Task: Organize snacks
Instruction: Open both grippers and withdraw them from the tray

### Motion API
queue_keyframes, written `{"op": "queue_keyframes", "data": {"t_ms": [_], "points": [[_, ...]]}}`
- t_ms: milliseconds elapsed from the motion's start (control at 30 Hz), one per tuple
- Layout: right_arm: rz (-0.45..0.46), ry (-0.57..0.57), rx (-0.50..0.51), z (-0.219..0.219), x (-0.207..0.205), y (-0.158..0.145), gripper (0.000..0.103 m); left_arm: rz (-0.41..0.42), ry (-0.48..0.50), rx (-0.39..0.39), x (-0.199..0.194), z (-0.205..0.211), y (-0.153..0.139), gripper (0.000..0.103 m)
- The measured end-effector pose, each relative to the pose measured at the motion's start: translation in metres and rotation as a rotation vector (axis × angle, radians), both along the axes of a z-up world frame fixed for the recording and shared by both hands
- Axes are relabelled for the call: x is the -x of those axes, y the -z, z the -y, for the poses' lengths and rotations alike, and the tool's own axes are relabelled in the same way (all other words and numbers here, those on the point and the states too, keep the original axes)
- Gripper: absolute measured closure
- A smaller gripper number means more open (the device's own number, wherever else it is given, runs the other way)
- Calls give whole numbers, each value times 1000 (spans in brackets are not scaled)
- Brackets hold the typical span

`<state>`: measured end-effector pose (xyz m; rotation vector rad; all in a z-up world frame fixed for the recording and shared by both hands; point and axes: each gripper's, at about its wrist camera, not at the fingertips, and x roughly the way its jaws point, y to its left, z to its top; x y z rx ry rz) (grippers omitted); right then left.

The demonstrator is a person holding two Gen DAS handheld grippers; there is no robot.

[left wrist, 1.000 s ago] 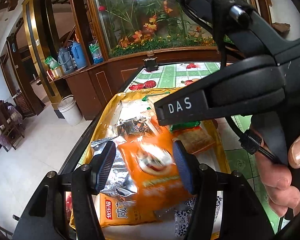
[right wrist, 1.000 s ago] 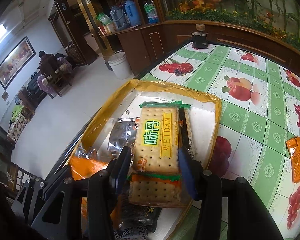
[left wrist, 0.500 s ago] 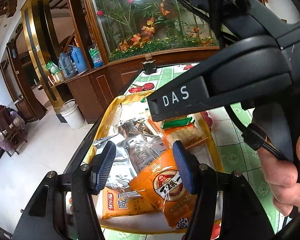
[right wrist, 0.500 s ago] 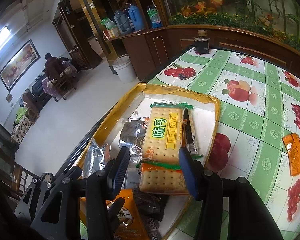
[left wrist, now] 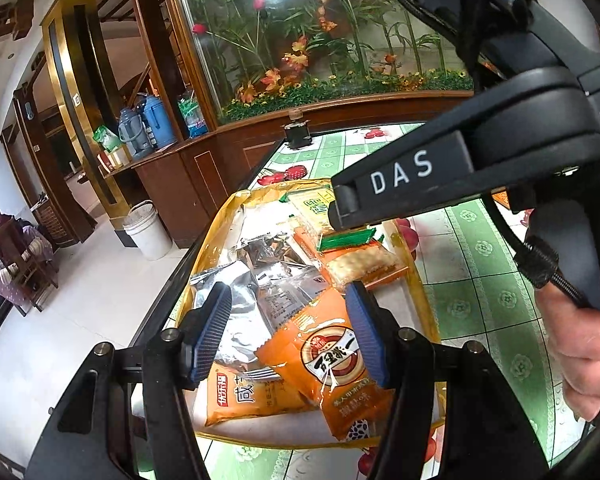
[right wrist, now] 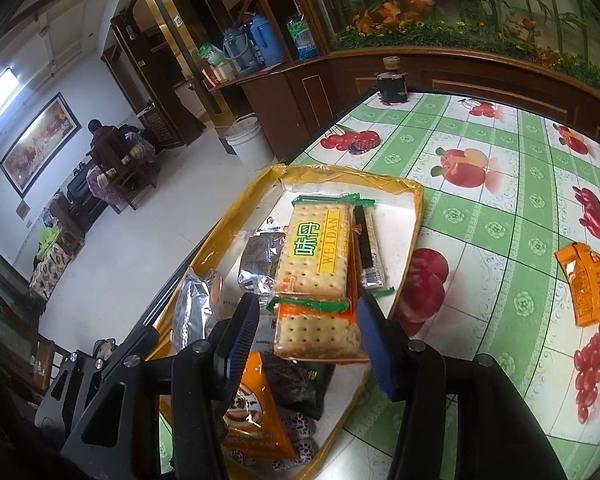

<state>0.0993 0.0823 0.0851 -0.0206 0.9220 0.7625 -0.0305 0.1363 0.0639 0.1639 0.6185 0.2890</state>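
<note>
A gold-rimmed tray [left wrist: 228, 224] [right wrist: 414, 216] at the table's left edge holds several snack packs. My left gripper [left wrist: 288, 332] is open and empty above an orange round-logo pack [left wrist: 340, 364] and silver packs [left wrist: 260, 284]. My right gripper [right wrist: 306, 340] is open and empty above the cracker packs [right wrist: 316, 256], which also show in the left wrist view [left wrist: 360, 260]. The orange pack shows at the tray's near end [right wrist: 252, 412]. One orange pack [right wrist: 586, 284] lies loose on the tablecloth at the right.
The table has a green fruit-print cloth [right wrist: 500, 184]. A dark jar [right wrist: 392, 84] stands at its far edge. The right gripper's body [left wrist: 480, 148] fills the upper right of the left wrist view. A white bucket [right wrist: 250, 148] stands on the floor to the left.
The orange round-logo pack dropped from between my left fingers onto the tray. Both grippers have risen and drawn back from the tray.
</note>
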Motion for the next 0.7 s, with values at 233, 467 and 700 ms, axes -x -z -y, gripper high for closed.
{"op": "queue_keyframes", "data": {"t_ms": [233,467,700], "points": [[-16,2,-19,10,5,1,50,-7,2,-8,3,3,1,40],[-28,7,-46,26,12,2,50,-16,9,-16,4,9,1,40],[-47,26,-80,54,18,6,48,-28,32,-11,7,22,4,35]]}}
